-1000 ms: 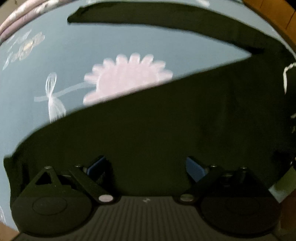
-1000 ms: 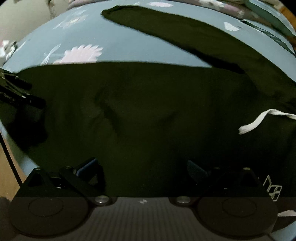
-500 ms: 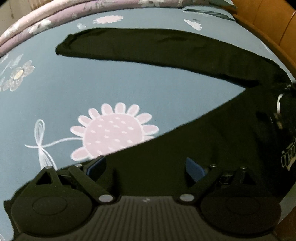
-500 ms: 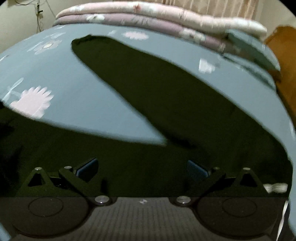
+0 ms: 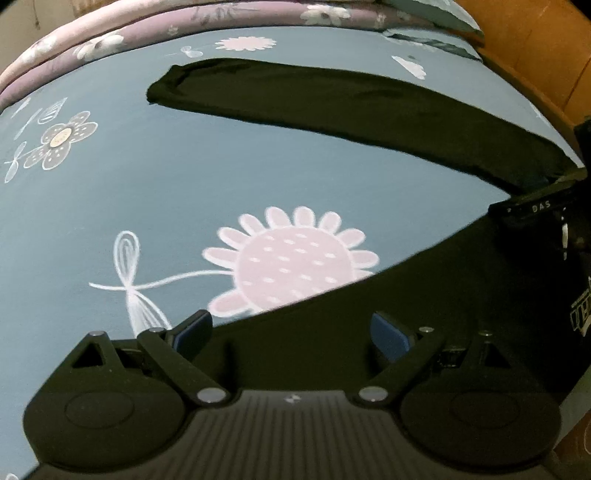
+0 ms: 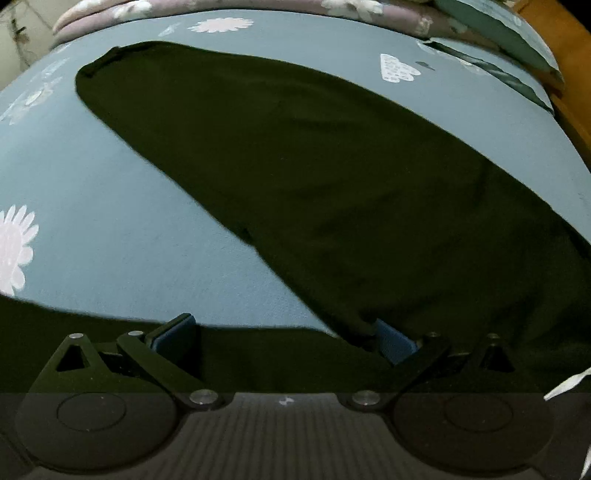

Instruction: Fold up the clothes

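A black long-sleeved top (image 5: 424, 317) lies spread flat on a blue flowered bedsheet (image 5: 184, 177). Its sleeve (image 5: 351, 107) stretches away to the far left. In the right wrist view the sleeve (image 6: 295, 166) fills the middle and joins the body at the armpit. My left gripper (image 5: 291, 332) is open and empty, low over the body's side edge. My right gripper (image 6: 284, 336) is open and empty, right at the armpit, with its right pad (image 6: 393, 341) against the sleeve's base. The right gripper's body also shows at the left wrist view's right edge (image 5: 535, 206).
Folded pink and purple quilts (image 6: 221, 7) lie along the far edge of the bed. A wooden bed frame (image 5: 535, 55) runs down the right side. A white drawstring (image 6: 565, 384) lies at the lower right. A pink flower print (image 5: 295, 262) sits beside the garment's edge.
Both grippers have moved forward across the garment's body towards its far edge. The right one now reaches the armpit, and the sleeve looks much larger in its view. Both stay open.
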